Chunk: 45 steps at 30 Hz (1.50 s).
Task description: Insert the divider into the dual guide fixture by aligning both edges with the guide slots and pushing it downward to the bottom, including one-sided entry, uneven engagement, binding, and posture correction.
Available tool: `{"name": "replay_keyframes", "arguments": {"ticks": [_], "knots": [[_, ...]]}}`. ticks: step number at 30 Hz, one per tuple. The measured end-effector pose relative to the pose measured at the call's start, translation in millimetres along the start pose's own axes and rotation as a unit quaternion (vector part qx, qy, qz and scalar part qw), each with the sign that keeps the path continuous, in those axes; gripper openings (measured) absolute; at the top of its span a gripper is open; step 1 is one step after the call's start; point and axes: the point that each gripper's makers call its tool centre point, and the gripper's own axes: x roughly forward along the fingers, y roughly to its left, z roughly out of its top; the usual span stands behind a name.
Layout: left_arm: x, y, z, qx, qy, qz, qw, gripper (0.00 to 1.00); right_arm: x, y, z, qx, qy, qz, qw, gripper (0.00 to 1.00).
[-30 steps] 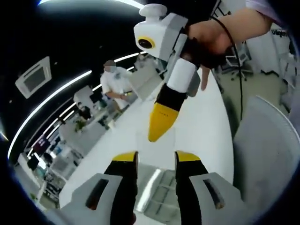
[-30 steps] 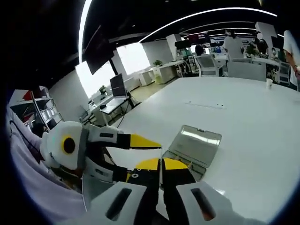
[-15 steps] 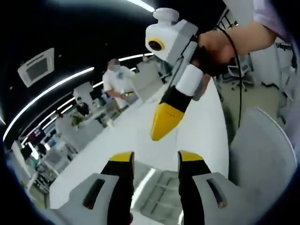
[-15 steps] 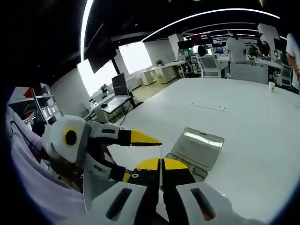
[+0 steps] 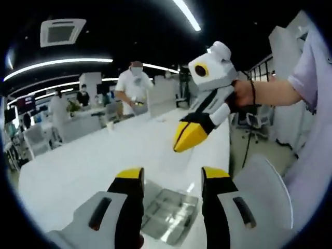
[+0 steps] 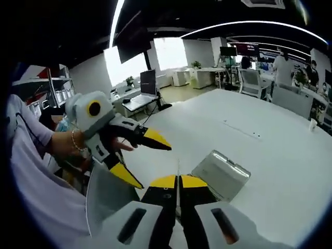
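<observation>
The right gripper (image 6: 179, 181) is held with its jaws pressed together, and a thin pale line rising from between the yellow tips is taken to be the divider (image 6: 178, 167), seen edge-on and pinched at its lower end. It is judged to be carried upright so that both edges can be brought down over the guide slots. The fixture (image 6: 220, 174), a clear box-like piece, is lying flat on the white table (image 6: 270, 155), ahead of and just to the right of those tips and well apart from the divider, so no edge has yet been entered. The left gripper (image 5: 172, 176) is held with its jaws spread wide and nothing between them, apparently kept free to steady the fixture or correct a tilt. In the left gripper view the fixture (image 5: 166, 215) is framed between the open jaws, and the right gripper (image 5: 189, 137) is seen raised above the table with its tips together, though a sheet between them cannot be made out there. In the right gripper view the left gripper (image 6: 141, 158) is shown from the side, spread open and held clear of the table.
</observation>
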Motion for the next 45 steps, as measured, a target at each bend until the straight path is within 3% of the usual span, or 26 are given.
{"name": "replay_keyframes", "arguments": {"ticks": [2,5,6,12,21,33,45], "knots": [[-8.2,-1.1,-7.9,-0.005,0.013,-0.014,0.9998,0.43,5.4,1.4,0.3,-0.016,0.009,0.007,0.9998,0.0],[-17.8,3.0,-16.7,-0.01,0.021,-0.009,0.9997,0.43,14.3,3.1,-2.1,-0.044,0.027,0.017,0.9985,0.0],[-23.2,4.0,-22.6,-0.022,0.032,-0.011,0.9992,0.44,18.1,4.0,-3.5,-0.068,0.036,0.025,0.9967,0.0],[-49.4,11.6,-37.1,-0.035,0.05,-0.005,0.9981,0.45,35.8,5.5,-12.0,-0.119,0.077,0.05,0.9886,0.0],[-78.2,26.8,-43.8,-0.052,0.047,0.023,0.9973,0.45,64.6,12.0,-22.7,-0.168,0.128,0.087,0.9736,0.0],[-90.7,29.2,-52.6,-0.061,0.05,0.029,0.9965,0.45,101.8,12.3,-42.2,-0.227,0.192,0.118,0.9474,0.0],[-101.1,36.5,-60.4,-0.07,0.051,0.041,0.9954,0.45,126.6,12.4,-58.6,-0.248,0.229,0.138,0.9313,0.0]]}}
